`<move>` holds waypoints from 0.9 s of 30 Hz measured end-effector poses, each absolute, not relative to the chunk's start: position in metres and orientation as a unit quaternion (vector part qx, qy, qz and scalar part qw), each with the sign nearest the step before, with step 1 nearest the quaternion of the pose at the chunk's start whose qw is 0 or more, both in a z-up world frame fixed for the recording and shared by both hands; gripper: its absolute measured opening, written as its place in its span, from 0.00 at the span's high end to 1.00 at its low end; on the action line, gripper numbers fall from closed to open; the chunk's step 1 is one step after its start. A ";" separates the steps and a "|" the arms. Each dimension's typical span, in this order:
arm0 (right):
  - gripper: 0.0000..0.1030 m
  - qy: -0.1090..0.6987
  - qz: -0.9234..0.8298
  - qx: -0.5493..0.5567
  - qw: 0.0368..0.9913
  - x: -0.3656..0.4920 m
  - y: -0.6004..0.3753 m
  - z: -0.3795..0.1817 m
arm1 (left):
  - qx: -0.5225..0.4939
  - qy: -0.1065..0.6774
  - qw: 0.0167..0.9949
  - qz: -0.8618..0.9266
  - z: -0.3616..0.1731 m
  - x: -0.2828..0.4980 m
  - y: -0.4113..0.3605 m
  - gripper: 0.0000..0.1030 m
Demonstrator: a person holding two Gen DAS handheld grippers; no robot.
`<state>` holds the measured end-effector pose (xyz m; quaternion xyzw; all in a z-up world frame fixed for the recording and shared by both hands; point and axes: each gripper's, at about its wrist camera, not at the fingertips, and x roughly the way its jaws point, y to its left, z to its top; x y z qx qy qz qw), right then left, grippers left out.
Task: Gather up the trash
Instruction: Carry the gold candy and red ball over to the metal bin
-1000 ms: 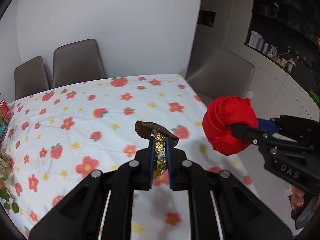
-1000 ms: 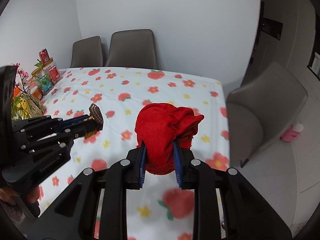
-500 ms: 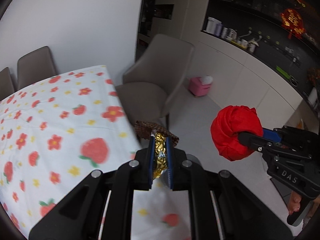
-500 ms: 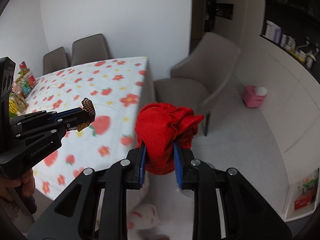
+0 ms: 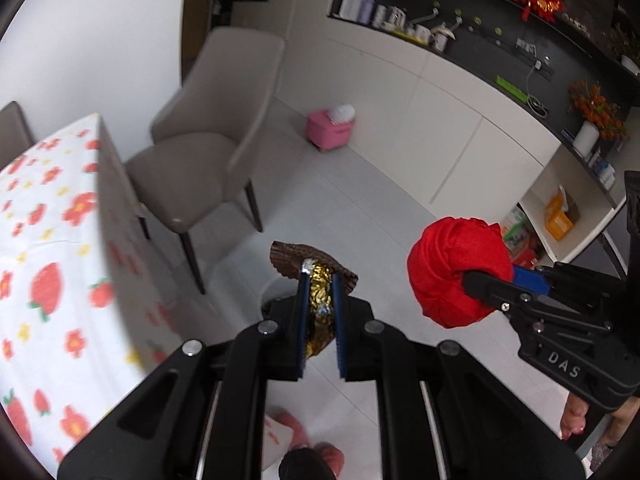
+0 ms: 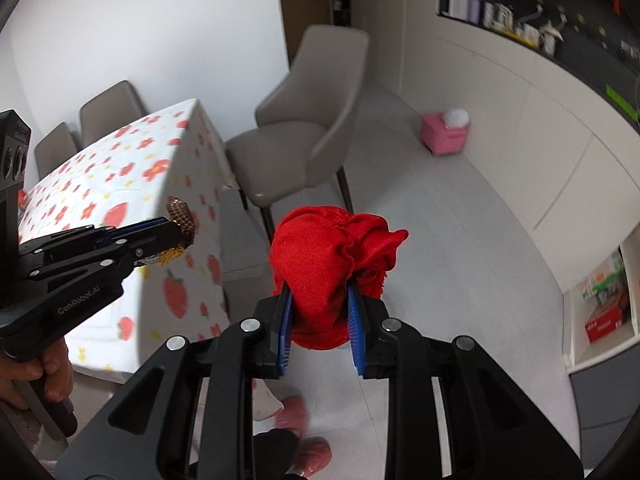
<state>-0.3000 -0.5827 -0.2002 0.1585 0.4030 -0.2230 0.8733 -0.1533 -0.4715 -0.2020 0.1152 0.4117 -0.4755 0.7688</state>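
Note:
My left gripper [image 5: 319,280] is shut on a gold foil and brown paper wrapper [image 5: 316,276], held in the air over the floor beside the table. It also shows in the right wrist view [image 6: 180,232] at the left. My right gripper [image 6: 320,300] is shut on a crumpled red cloth bundle [image 6: 328,252], also off the table; the bundle shows in the left wrist view [image 5: 452,272] to the right of the wrapper. A round whitish rim [image 5: 272,292] shows on the floor just below the left fingers, mostly hidden.
The table with a strawberry and flower cloth [image 5: 44,248] is at the left. A grey chair [image 5: 212,148] stands at its end. A pink stool [image 5: 330,130] sits by white cabinets [image 5: 440,120]. Open shelves with boxes [image 5: 560,216] are at the right. Feet in pink slippers [image 6: 304,432] are below.
Both grippers have swung right, away from the table top and out over the floor, still holding the wrapper and the red cloth. The chair, pink stool and shelves have come into fuller view.

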 end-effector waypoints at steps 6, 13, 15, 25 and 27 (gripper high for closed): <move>0.78 0.428 -0.241 0.180 0.852 -0.276 -0.627 -0.237 | 0.129 0.442 0.742 -0.486 -0.245 -0.132 -0.527 0.89; 0.78 0.452 -0.244 0.189 0.837 -0.240 -0.673 -0.296 | 0.133 0.480 0.722 -0.480 -0.321 -0.095 -0.584 0.89; 0.78 0.457 -0.243 0.194 0.834 -0.231 -0.683 -0.315 | 0.136 0.495 0.716 -0.473 -0.345 -0.089 -0.596 0.88; 0.78 0.484 -0.211 0.199 0.825 -0.209 -0.715 -0.409 | 0.134 0.517 0.717 -0.448 -0.437 -0.086 -0.628 0.88; 0.78 0.486 -0.204 0.195 0.827 -0.204 -0.717 -0.427 | 0.132 0.514 0.723 -0.443 -0.451 -0.086 -0.633 0.88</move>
